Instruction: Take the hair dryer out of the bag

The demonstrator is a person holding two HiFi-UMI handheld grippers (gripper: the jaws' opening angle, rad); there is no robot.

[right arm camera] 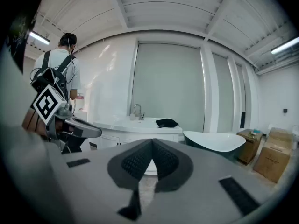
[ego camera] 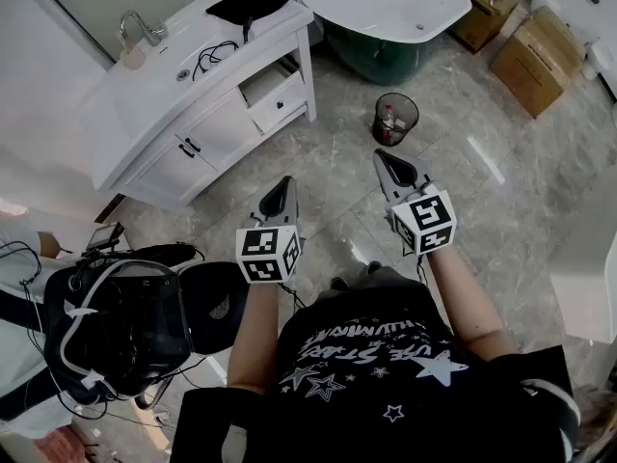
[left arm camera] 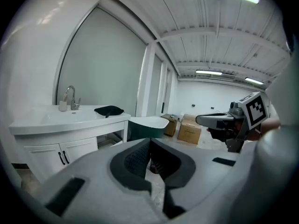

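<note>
Black soft bag (ego camera: 249,4) lay on the white vanity counter (ego camera: 145,85), well apart from left gripper (ego camera: 282,186) and right gripper (ego camera: 386,160), both closed, empty; removal judged unstarted.

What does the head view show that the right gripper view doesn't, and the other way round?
Only the head view: the wire waste bin on the floor, the black cable on the vanity top, and the vanity's open drawer.

Only the right gripper view: the ceiling with its strip light.

Both: the vanity, the black bag lying on it, the bathtub, the cardboard boxes, the left gripper, and the right gripper with its fingers together.
</note>
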